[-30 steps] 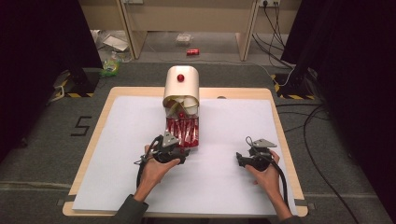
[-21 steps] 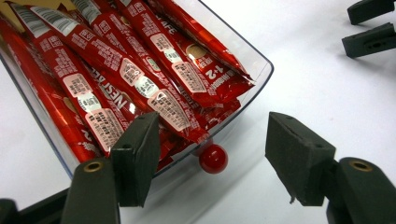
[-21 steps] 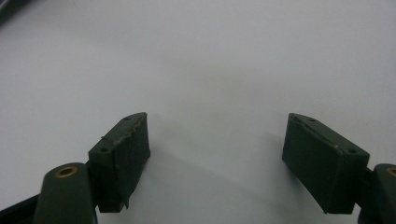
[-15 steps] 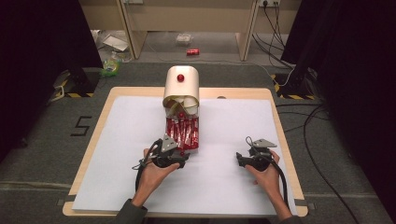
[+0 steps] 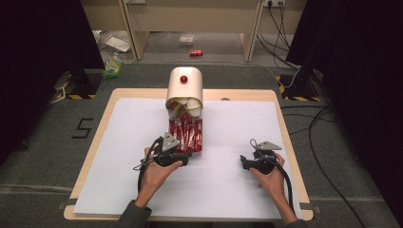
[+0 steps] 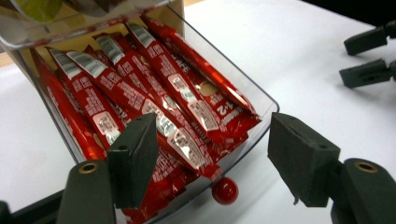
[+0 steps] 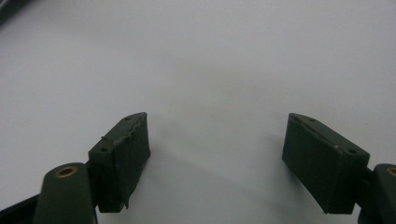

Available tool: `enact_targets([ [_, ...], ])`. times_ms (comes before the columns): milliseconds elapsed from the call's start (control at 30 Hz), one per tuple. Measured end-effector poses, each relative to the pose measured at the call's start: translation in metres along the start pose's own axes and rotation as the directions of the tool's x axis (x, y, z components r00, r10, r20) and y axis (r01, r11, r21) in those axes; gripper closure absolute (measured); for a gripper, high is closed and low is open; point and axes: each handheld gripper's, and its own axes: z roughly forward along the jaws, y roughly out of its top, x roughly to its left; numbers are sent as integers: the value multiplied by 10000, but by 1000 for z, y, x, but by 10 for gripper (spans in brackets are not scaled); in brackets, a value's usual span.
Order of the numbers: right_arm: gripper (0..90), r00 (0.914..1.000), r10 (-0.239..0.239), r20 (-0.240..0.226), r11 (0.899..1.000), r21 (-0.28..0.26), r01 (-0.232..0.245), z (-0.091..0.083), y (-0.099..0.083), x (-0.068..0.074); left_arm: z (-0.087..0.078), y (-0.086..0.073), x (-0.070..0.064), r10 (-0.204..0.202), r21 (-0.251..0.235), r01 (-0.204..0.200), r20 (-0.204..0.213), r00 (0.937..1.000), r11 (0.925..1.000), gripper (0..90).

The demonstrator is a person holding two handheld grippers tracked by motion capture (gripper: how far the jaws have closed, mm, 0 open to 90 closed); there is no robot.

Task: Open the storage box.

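White sheeting covers the counter (image 5: 119, 190), which stands on grey carpet.

Left gripper (image 6: 212, 154): the fingers (image 6: 135, 156) are spread wide with nothing held between them. They are positioned at the front edge of the clear drawer (image 6: 261, 100), one finger overlapping the drawer's near end and the other just outside its corner. A small red knob (image 6: 225, 190) on the drawer front is seen between the fingers, untouched. The drawer is pulled out and is filled with red sachets (image 6: 154, 93) laid lengthwise, barcodes visible on several.

In the high view the left gripper (image 5: 183, 154) is held by the left hand (image 5: 159, 173) at the near end of the drawer (image 5: 186, 135), which projects from a cream dispenser (image 5: 184, 88) bearing a red button (image 5: 184, 79) on top.

Right gripper (image 7: 215, 154): the fingers (image 7: 122, 156) are likewise parted and empty, held over bare white sheeting. In the high view the right gripper (image 5: 243, 161) is seen well apart from the drawer, to its right, held by the right hand (image 5: 268, 175).

A red can (image 5: 196, 52) lies on the floor beyond the counter.
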Motion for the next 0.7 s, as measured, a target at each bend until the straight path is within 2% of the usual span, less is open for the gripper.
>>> enact_targets([
  [400, 233, 10000, -19, -11, 10000, -9, 19, 0, 0, 0, -9, 23, 19, -391, -375, 385, -149, 9991, 9986, 303],
  [700, 233, 10000, -13, -23, 10000, -9, 13, 0, 0, 0, -8, 27, 29, -696, -459, 691, -94, 9975, 9966, 285],
])
